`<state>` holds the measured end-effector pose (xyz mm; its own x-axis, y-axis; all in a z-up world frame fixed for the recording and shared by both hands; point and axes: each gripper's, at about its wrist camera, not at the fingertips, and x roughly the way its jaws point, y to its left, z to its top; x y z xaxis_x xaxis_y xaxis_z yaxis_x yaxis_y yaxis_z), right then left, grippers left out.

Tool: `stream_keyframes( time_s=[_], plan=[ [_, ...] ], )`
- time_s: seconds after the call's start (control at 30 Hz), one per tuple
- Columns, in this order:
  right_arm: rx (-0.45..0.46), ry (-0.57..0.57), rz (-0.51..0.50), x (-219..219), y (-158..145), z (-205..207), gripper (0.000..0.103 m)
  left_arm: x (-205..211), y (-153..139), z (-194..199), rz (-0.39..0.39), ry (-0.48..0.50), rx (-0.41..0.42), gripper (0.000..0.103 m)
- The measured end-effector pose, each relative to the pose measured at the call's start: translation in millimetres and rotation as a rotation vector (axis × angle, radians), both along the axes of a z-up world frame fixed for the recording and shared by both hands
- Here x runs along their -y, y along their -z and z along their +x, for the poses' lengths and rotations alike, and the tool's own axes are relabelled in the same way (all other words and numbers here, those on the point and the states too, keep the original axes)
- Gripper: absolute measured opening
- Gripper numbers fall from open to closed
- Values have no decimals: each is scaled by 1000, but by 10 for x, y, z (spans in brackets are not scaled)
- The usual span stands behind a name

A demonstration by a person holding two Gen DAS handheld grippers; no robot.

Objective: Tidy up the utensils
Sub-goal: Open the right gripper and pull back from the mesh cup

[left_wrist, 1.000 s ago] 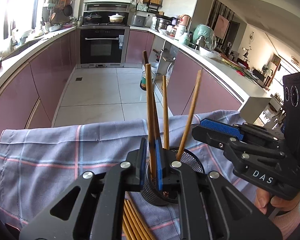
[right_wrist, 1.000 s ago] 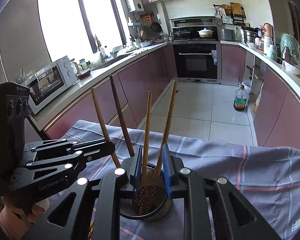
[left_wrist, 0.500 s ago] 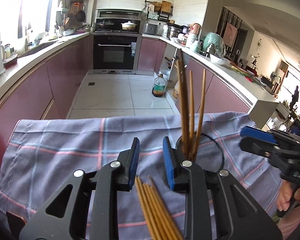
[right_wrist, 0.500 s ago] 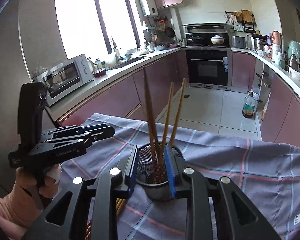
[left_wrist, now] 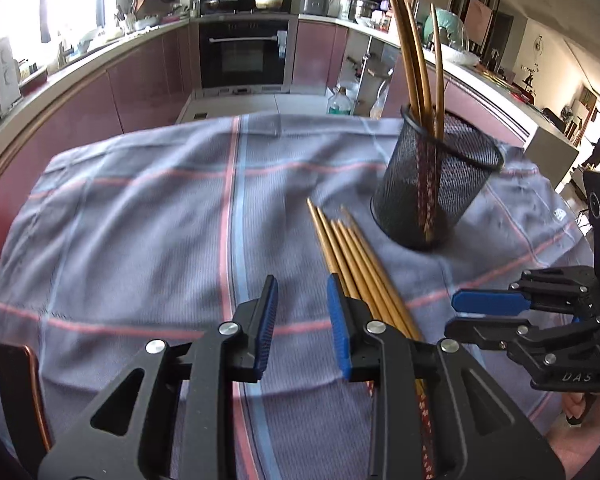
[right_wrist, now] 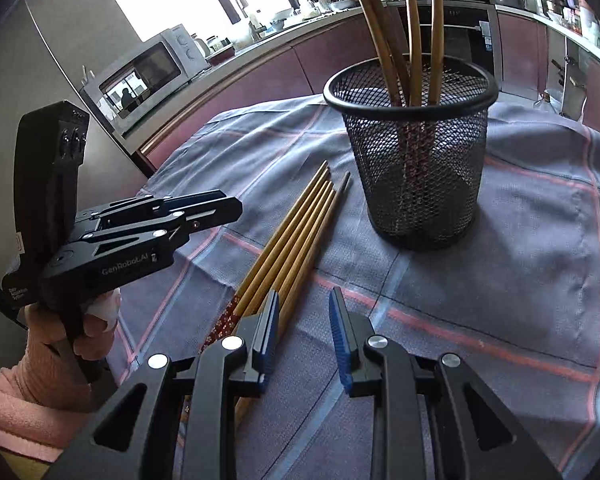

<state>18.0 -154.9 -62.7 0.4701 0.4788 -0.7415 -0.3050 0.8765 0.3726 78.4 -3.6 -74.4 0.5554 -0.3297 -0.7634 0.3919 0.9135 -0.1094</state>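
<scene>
Above the cloth-covered bench, the left tongs and right tongs both hang with jaws apart, holding nothing. Between them a bundle of loose chopsticks lies flat on the checked cloth. Just beyond, a black mesh holder stands upright with several chopsticks inside.

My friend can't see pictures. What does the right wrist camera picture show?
A black mesh cup stands on a blue checked cloth with four chopsticks standing in it. More chopsticks lie in a bundle on the cloth beside it. The right gripper is open and empty, and the left gripper is beside the bundle.
</scene>
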Motion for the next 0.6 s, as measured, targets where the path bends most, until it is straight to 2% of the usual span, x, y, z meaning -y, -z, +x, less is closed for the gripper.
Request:
stream_keyframes(
  time_s=[0.13,0.37,0.6],
  plan=[
    [-5,1,-27,-127,31,33,25,39,85,-73,-1,4,-9,28],
    [-22,2,-65,-302,94,129,23,105,66,-145,1,20,-11,28],
    [-14,17,-107,-303,120,138,22,114,52,-188,-12,42,-17,28]
  ],
)
